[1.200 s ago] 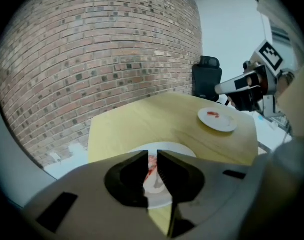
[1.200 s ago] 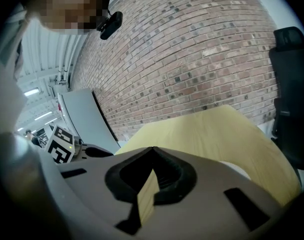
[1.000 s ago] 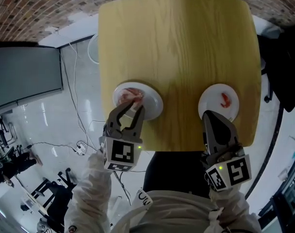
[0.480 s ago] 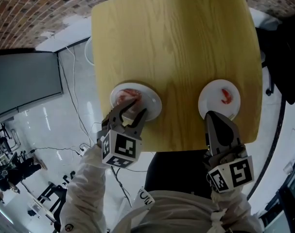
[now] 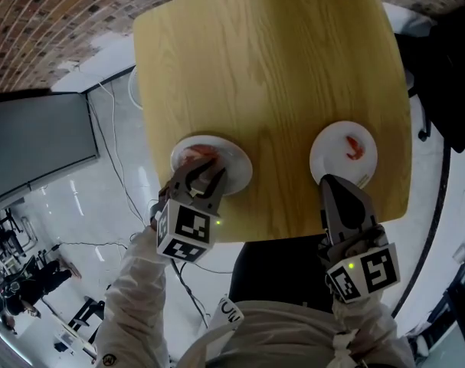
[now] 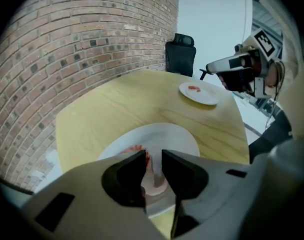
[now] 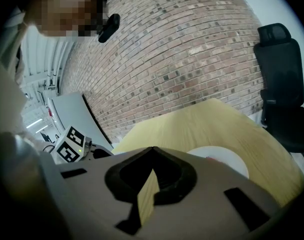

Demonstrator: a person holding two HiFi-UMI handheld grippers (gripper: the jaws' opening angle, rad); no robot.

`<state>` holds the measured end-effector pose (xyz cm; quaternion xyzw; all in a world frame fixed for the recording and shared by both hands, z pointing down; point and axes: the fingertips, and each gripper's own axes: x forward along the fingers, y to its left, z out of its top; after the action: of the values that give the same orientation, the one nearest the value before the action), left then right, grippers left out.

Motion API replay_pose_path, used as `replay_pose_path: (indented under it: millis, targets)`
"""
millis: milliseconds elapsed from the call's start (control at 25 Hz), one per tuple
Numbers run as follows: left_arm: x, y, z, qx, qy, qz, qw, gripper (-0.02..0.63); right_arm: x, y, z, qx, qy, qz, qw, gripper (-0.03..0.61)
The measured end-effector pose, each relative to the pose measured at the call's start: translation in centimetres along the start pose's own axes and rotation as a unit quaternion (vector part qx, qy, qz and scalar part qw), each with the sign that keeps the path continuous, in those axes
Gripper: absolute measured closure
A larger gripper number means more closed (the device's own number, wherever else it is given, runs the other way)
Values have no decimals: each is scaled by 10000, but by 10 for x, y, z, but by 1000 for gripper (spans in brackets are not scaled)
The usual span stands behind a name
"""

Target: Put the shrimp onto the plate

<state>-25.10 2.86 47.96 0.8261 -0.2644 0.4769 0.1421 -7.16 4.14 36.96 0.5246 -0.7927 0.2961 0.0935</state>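
Observation:
The near-left white plate [image 5: 236, 167] [image 6: 184, 136] holds several pink and red shrimp [image 5: 192, 156]. My left gripper [image 5: 204, 176] [image 6: 153, 154] points steeply down over its near side. Its jaws have just been closing and still stand apart, astride a pale pink shrimp [image 6: 155, 182]; I see no pad pressing on it. The near-right white plate [image 5: 332, 140] [image 6: 204, 97] [image 7: 227, 159] carries one red shrimp [image 5: 355, 147] [image 6: 194, 88]. My right gripper [image 5: 333, 184] [image 7: 152, 150] hovers shut and empty at that plate's near rim.
The light wooden table [image 5: 270, 67] has rounded corners, and both plates sit near its front edge. A black office chair [image 5: 439, 60] [image 7: 282, 84] stands at the right. A brick wall [image 6: 66, 44] lies beyond the table, and a grey panel [image 5: 33, 136] stands at the left.
My left gripper has dipped lower over the left plate; its jaws spread wide, then narrowed around a shrimp. The right gripper has stayed where it was.

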Motion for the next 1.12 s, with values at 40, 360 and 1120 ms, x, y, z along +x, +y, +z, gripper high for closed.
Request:
replay_pose_path:
  millis: [40,360,1120]
  targets:
    - [0,0,-1,43,23,1,10000,510,0,0,0,3,-2,-12,10000,554]
    - [-2,4,-4,83,62,-27,9999,555,3,3,1,39,1,-29,10000,554]
    - [-11,-4,12,313,-8,114,9994,575,-10,-8,4,179,-88,-50,9998,554]
